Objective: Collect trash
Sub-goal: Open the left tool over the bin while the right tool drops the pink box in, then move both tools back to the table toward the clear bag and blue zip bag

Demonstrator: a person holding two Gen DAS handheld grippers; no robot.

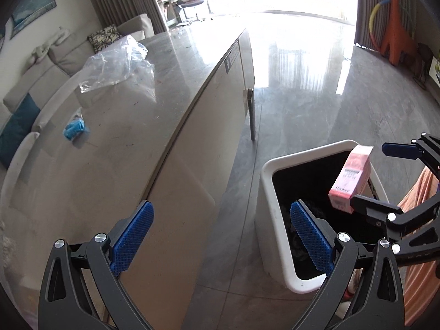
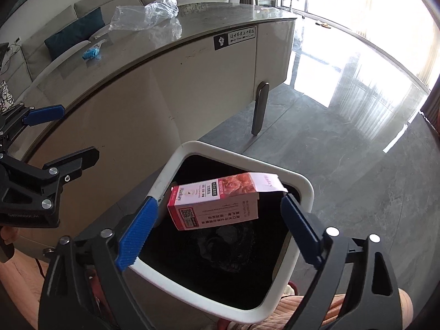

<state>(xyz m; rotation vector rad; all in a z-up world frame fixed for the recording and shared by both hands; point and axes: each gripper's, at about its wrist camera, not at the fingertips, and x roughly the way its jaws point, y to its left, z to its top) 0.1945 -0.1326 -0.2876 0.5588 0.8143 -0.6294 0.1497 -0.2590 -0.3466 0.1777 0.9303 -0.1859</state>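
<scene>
- The right tongs [image 2: 217, 221] stand spread wide above a white rectangular plastic trash bin [image 2: 298, 181] with a dark lining, which stands on the grey floor.
- A pink and white cardboard carton [image 2: 217, 205] sits in the gap between the blue pads, touching neither, over the bin's opening.
- The left tongs [image 1: 221, 236] are also spread with nothing between them, beside the pale stone surface [image 1: 170, 63].
- On that surface lie a crumpled clear plastic bag [image 1: 115, 66] and, well apart from it, a small crumpled blue wrapper [image 1: 74, 129].
</scene>
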